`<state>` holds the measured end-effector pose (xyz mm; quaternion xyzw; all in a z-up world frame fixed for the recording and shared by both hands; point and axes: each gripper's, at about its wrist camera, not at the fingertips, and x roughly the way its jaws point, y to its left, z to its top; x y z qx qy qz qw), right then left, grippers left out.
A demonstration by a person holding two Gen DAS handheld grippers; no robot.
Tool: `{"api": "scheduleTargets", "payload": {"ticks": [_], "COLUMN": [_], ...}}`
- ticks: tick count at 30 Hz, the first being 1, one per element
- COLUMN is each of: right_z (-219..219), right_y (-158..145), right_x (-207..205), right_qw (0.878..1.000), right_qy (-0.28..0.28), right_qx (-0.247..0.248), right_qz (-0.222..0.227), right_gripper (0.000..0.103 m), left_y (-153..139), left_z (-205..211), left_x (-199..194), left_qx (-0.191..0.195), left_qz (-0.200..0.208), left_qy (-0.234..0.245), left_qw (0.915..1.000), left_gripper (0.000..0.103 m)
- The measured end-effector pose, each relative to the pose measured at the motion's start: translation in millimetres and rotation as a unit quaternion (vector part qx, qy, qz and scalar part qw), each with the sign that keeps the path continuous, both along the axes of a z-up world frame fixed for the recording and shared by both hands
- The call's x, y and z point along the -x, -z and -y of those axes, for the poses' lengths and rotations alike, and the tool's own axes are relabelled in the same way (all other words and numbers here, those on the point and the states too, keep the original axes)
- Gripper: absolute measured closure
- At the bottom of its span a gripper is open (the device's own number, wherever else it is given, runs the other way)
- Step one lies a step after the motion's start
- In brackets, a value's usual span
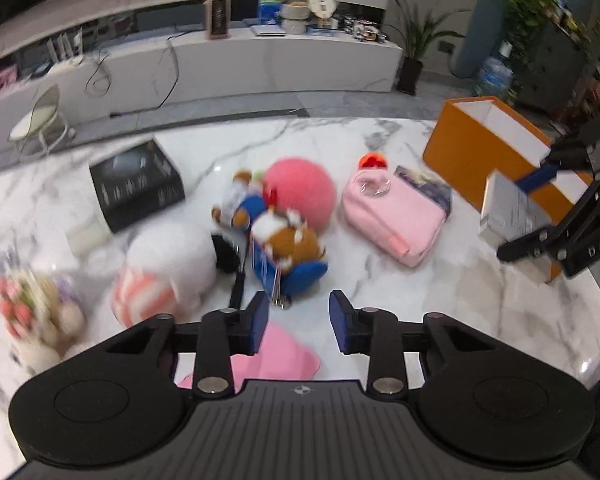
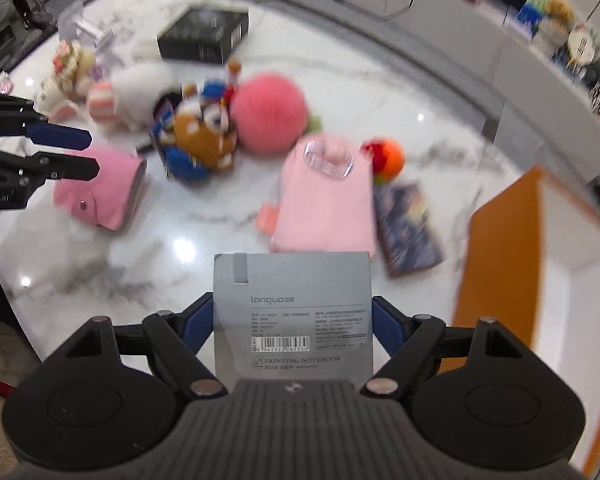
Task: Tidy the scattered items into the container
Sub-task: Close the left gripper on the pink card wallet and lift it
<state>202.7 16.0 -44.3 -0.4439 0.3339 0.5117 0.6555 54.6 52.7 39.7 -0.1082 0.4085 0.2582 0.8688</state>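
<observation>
White marble-veined surface (image 2: pixel 148 272), clutter lying in a band across it. Far left, a small bouquet of pink and cream flowers (image 1: pixel 32 312); next a white plush with a pink-striped part (image 1: pixel 168 260); behind it a black rectangular box (image 1: pixel 136 188). Left claw (image 1: pixel 299 322) hovers above a flat pink fabric pouch with a snap button (image 2: pixel 104 196), jaws part-closed with nothing between the pads; pouch lies on the surface, not gripped. Centre: brown and blue plush toys (image 2: pixel 200 136) heaped against a round pink fuzzy ball (image 1: pixel 300 192). Right of these, a pale pink zip case (image 2: pixel 324 200) with a dark printed booklet (image 2: pixel 408 228) just beside it. Right claw (image 2: pixel 292 316) grips a grey painting notebook (image 2: pixel 292 308) by its side edges, held clear of the surface. Far right, the orange open-topped box with white lining (image 2: pixel 512 256), nothing seen inside from here. Step in hand, by my reading: carrying the notebook to the box. Next move calls for swinging right over the rim, then letting go; the left claw would need to reopen before taking the pouch.
</observation>
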Motion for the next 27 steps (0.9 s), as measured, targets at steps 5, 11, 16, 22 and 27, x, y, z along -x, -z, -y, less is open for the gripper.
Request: {"api": "scheduleTargets", "payload": {"ticks": [5,11,16,22,27], "right_z": [9,21,29,39,41], "right_y": [-26,-21,-15,-13,-13], "right_x": [6,7,6,2,-2], "right_qw": [1.0,0.999,0.999,1.0,1.0], "right_qy": [-0.01,-0.01,-0.009,-0.008,-0.009], "right_qx": [-0.022,-0.035,-0.033,-0.029,-0.028], "right_qz": [0.014,0.005,0.005,0.004,0.0], "right_gripper": [0.021,0.021,0.021,0.02,0.02], "left_y": [-7,17,57,76,89], "left_z": [-9,10,21,-19,-24], "left_x": [11,22,12,1,-15], "left_qx": [0.013,-0.023,-0.12,-0.047,-0.014], "left_qz": [-0.02,-0.075,-0.177,-0.179,-0.184], "left_qy": [-0.022,0.064,0.225,0.216,0.234], "left_qw": [0.9995,0.9949,0.9505,0.9587,0.9545], "left_gripper": [0.065,0.015,0.015,0.015,0.015]}}
